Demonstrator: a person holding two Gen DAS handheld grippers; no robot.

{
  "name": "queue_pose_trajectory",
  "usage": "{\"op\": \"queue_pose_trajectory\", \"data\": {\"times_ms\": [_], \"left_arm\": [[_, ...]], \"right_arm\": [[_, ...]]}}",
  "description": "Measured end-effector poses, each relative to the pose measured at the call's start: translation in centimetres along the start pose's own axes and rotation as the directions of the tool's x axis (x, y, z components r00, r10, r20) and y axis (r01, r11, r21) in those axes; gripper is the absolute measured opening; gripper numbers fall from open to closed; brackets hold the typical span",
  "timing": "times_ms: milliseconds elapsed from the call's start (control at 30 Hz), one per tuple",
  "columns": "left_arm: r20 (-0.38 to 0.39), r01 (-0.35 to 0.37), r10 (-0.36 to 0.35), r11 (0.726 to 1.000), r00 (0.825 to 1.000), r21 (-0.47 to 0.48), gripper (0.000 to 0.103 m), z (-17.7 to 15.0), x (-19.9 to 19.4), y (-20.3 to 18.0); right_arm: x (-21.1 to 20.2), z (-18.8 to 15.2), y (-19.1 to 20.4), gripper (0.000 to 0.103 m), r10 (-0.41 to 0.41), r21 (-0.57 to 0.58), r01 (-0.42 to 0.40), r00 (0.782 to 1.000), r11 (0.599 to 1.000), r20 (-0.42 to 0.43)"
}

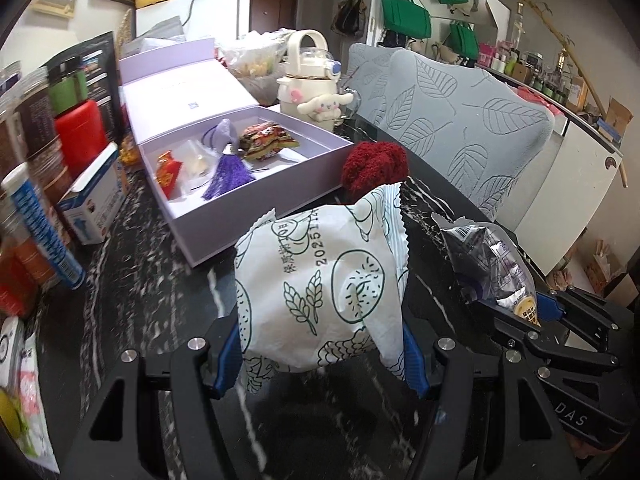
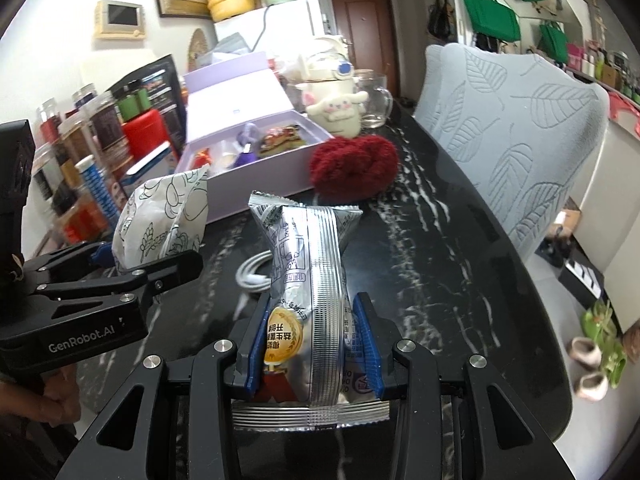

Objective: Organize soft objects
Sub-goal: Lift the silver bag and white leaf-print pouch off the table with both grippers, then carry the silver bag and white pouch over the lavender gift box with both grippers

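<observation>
On your far left, jars and a red canister [image 1: 82, 136] line the edge of the black marbled desk [image 1: 160, 280], with a blue-and-white carton [image 1: 94, 200] just in front of them. Next comes the open lavender box [image 1: 256, 168], holding a purple tassel [image 1: 226, 168], a red pouch [image 1: 168, 172] and a patterned sachet [image 1: 268, 140]. Your left gripper [image 1: 320, 356] has its fingers [image 1: 226, 354] pinching the white printed packet [image 1: 320, 276], held above the desk just in front of the box. A dark red fuzzy ball [image 1: 372, 168] rests on the desk against the box's right corner, near a cream plush toy [image 2: 340, 114]. Your right gripper [image 2: 314, 348] has its fingers [image 2: 368, 344] clamped on the silver foil packet [image 2: 308, 272], upright over the desk, with a coiled white cable [image 2: 254, 272] lying behind it. A grey leaf-patterned chair [image 2: 512, 128] stands at the right.
</observation>
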State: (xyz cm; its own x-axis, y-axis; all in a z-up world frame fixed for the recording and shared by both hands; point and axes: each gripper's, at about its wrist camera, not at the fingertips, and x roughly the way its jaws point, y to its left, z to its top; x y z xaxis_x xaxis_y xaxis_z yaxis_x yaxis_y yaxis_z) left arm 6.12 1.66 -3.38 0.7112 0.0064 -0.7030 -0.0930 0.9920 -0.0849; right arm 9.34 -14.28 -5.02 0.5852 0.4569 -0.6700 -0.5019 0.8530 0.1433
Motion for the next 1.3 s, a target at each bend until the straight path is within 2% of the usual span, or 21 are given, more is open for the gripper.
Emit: {"op": "queue_pose_trajectory", "data": {"times_ms": [633, 1000, 1300], "left_arm": [[0.051, -0.101, 0.106, 0.99, 0.993, -0.099, 0.064, -3.9, -6.1, 4.4], [0.097, -0.122, 0.137, 0.981, 0.986, -0.149, 0.064, -3.6, -8.6, 6.7], [0.118, -0.133, 0.154, 0.977, 0.981, -0.168, 0.064, -2.1, -9.3, 8.6]], "right_arm": [[-0.9, -1.4, 6.7, 0.039, 0.171, -0.133, -0.171, 0.985, 0.976, -0.012], [-1.6, 0.2, 9.9, 0.039, 0.247, -0.183, -0.245, 0.969, 0.952, -0.008], [-1.1, 2.0, 11.5, 0.039, 0.292, -0.207, -0.286, 0.957, 0.935, -0.005]]}}
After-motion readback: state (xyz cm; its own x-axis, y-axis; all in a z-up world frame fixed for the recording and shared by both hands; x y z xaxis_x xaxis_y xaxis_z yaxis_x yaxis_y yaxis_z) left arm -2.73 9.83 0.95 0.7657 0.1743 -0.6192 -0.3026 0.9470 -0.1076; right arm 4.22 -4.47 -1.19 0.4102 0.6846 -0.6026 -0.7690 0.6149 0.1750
